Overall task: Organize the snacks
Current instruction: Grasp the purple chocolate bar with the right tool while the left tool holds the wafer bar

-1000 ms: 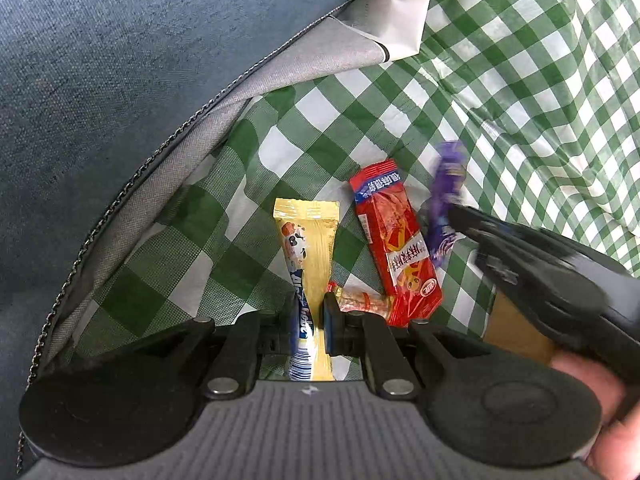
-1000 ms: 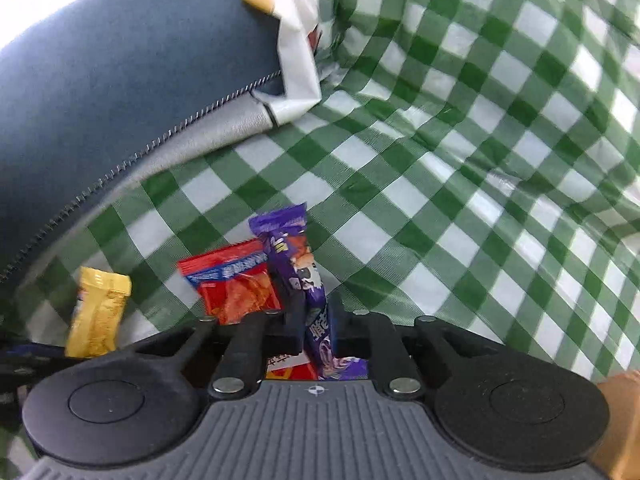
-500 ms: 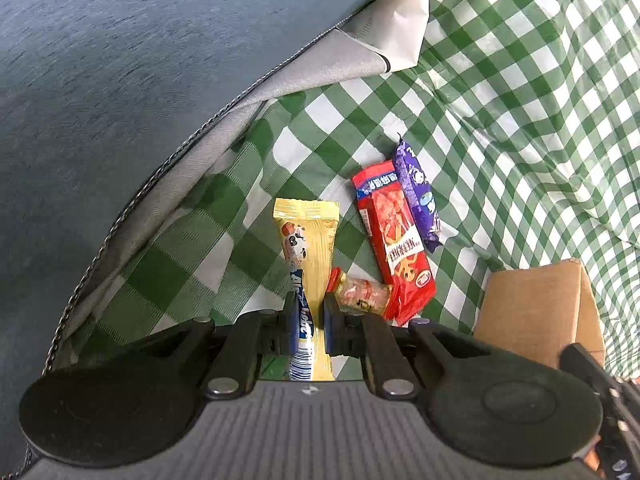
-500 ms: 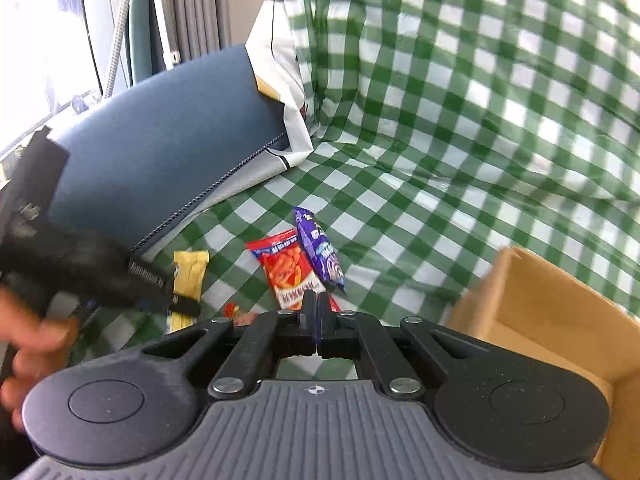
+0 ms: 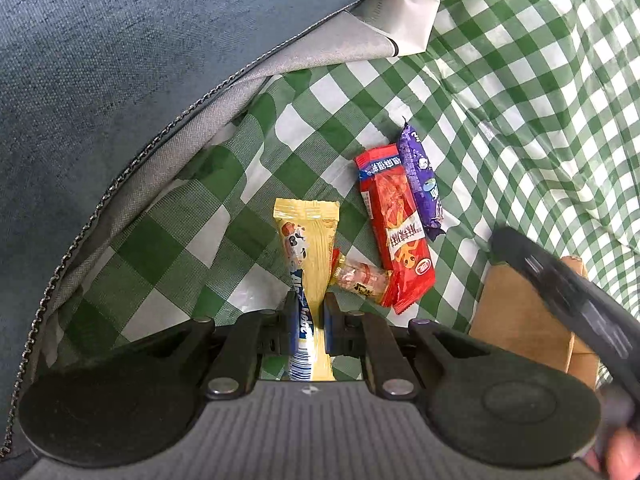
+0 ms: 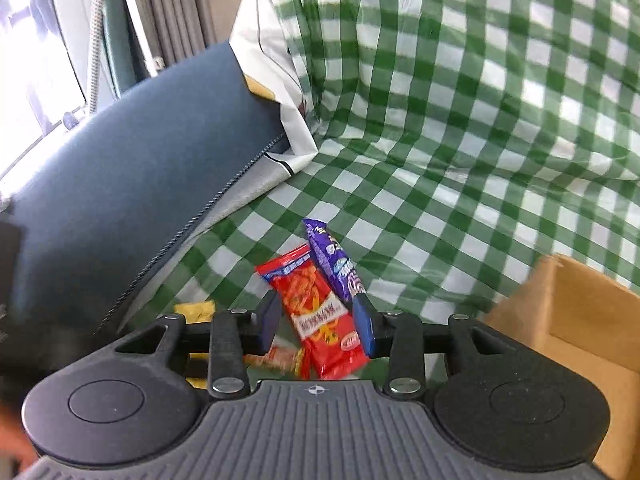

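Your left gripper (image 5: 307,316) is pinching the yellow snack bar (image 5: 308,248), its jaws pressed onto the wrapper's lower half while the top end lies forward on the green checked cloth (image 5: 520,80). Just to the right of that bar a small clear-wrapped candy (image 5: 358,277) lies crosswise, touching the bar and tucked under the bottom corner of the red snack packet (image 5: 394,228). The purple snack bar (image 5: 420,184) lies alongside the red packet's right edge, touching it. Your right gripper (image 6: 318,322) hangs above these two, its jaws opening with nothing pinched between them; the red packet and purple bar show through the gap, lying on the cloth below. A cardboard box (image 6: 580,320) sits to the right of the snacks, and a blue-grey cushion (image 5: 140,60) borders the cloth on the left.
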Demonstrator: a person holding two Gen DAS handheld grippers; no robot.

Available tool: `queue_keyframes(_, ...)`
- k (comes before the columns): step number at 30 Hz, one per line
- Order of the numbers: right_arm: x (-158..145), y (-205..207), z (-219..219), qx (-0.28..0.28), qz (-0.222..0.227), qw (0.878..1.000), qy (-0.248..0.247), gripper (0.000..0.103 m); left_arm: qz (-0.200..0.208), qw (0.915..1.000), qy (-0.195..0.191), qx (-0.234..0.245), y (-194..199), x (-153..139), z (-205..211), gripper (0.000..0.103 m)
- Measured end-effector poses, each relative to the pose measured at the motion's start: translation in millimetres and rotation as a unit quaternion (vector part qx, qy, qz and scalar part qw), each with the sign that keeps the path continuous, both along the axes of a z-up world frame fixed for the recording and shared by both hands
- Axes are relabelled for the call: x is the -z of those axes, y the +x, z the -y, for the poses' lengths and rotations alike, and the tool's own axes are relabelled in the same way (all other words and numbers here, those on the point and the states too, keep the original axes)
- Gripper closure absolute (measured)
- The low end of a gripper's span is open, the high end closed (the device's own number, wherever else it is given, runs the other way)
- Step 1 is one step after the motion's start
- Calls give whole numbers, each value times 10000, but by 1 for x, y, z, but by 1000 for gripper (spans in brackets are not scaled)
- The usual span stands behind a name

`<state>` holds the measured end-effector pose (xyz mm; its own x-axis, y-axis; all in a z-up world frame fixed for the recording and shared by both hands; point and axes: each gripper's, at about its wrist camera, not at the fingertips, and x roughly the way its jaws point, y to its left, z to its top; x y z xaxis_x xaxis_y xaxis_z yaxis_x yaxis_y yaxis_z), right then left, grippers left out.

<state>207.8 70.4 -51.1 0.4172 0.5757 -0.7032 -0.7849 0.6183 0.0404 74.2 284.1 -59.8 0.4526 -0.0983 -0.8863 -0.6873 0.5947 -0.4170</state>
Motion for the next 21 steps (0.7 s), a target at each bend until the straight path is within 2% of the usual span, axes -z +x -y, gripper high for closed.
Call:
queue_keyframes(7, 42, 41, -54, 331, -114, 9990, -276, 61, 39, 9999, -140, 3, 7, 0, -5, 91)
queue_keyframes(13, 75, 65, -76, 426, -312, 9973, -517, 62, 2, 9998, -187, -21, 9, 1, -9, 91)
queue_keyframes(15, 80, 65, -81, 320, -290, 9975, -565, 63, 6, 9998, -173, -22, 9, 1, -9, 91)
queue_keyframes(17, 80, 59, -85, 195, -68, 9975, -678, 78, 18, 9999, -154, -28, 10, 0, -10, 91)
queue_keyframes(21, 68, 49, -79, 120, 145, 9974, -692, 78, 28, 9999, -111, 39, 11, 0, -6, 91)
